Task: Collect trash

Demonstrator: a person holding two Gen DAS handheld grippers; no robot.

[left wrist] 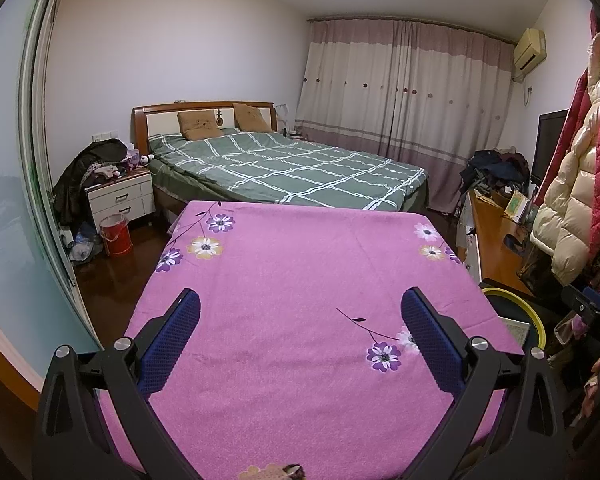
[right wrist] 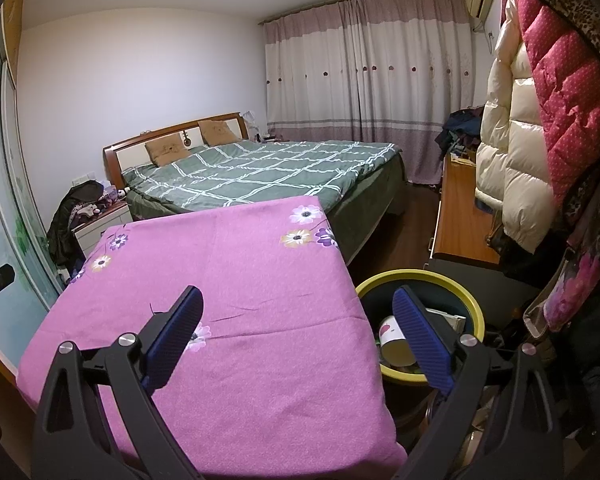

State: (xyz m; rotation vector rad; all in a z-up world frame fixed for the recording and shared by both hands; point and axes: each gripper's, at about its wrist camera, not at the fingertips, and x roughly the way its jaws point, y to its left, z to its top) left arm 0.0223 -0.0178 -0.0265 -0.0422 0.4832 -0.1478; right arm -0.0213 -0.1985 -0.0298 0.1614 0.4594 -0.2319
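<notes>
A yellow-rimmed bin [right wrist: 466,294] stands at the right edge of a table covered in a pink flowered cloth [right wrist: 240,280]. Inside it lie a white paper cup [right wrist: 394,342] and a white box [right wrist: 452,318]. My right gripper [right wrist: 298,300] is open and empty, with one finger over the cloth and the other over the bin. My left gripper [left wrist: 300,300] is open and empty above the pink cloth [left wrist: 300,264]. The bin's rim [left wrist: 528,308] shows at the right in the left wrist view, with the other gripper's body [left wrist: 596,316] beside it.
A bed with a green checked cover [left wrist: 284,168] lies beyond the table. A white nightstand [left wrist: 120,198] piled with clothes and a red bucket [left wrist: 116,234] stand at the left. A wooden desk [right wrist: 460,216] and hanging coats [right wrist: 540,120] are at the right.
</notes>
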